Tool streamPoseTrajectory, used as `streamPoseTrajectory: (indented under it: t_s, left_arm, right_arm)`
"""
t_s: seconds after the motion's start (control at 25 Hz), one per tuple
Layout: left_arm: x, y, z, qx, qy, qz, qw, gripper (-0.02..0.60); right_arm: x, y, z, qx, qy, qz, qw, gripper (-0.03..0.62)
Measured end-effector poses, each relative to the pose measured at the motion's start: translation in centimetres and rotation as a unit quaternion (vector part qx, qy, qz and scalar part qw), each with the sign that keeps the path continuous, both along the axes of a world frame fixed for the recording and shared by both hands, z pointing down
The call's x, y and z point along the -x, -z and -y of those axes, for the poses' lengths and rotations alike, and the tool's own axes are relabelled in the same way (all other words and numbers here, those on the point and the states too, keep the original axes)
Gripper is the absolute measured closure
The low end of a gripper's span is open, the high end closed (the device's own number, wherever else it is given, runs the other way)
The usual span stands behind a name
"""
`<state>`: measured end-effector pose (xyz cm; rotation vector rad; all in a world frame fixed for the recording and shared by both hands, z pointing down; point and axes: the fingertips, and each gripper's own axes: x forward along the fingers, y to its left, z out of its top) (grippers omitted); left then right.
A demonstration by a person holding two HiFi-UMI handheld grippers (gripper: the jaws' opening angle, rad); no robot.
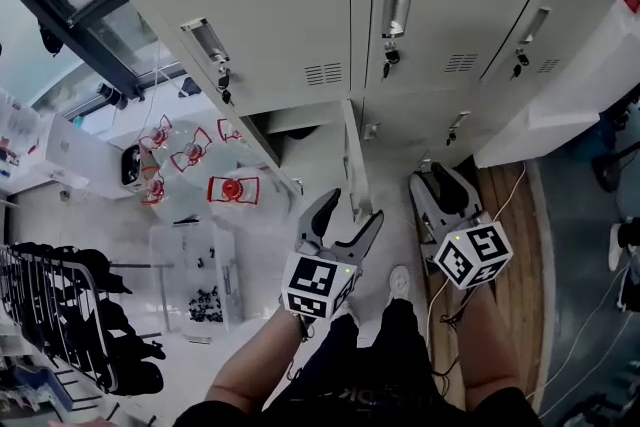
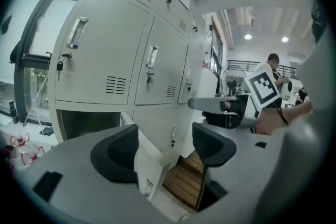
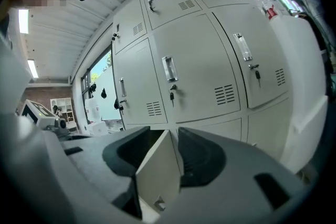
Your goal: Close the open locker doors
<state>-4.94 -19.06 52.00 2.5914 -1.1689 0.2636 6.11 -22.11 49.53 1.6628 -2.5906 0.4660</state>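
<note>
Open pale-grey metal locker door (image 1: 352, 155) juts edge-on from the bottom row at centre frame. Just below it, the left gripper (image 1: 352, 208) has its jaws spread wide and empty, with the door panel showing between them. The right gripper (image 1: 438, 185), lower right, is likewise parted and grips nothing. Pale floor (image 1: 260, 245) lies beneath, with brown wooden planking (image 1: 515, 235) at right. Clear red-labelled plastic bottles (image 1: 232, 188) sit left, and the grey locker bank (image 1: 300, 5) fills the top.
</note>
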Motion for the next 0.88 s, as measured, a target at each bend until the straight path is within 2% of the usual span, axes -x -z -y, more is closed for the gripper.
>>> streamPoseTrajectory:
  t_s: [0.2, 0.4, 0.56, 0.88]
  left_arm:
    - [-1.2, -3.4, 0.4, 0.016, 0.029, 0.024, 0.9991, 0.265]
    - [-2.0, -6.3, 0.9, 0.031, 0.082, 0.038, 0.9955, 0.262]
    - [-2.4, -8.6, 0.9, 0.047, 0.125, 0.044, 0.9901, 0.262]
    - [-1.8, -10.8, 1.8, 0.049, 0.208, 0.060, 0.9750, 0.273]
  right_arm:
    - [-0.9, -2.1, 0.5, 0.018, 0.014, 0.007, 1.000, 0.440]
    - [-1.9, -4.5, 1.3, 0.032, 0.047, 0.017, 0.998, 0.440]
    - [-2.3, -6.4, 1.6, 0.045, 0.078, 0.024, 0.996, 0.440]
    - [-2.5, -9.0, 1.5, 0.059, 0.139, 0.029, 0.988, 0.441]
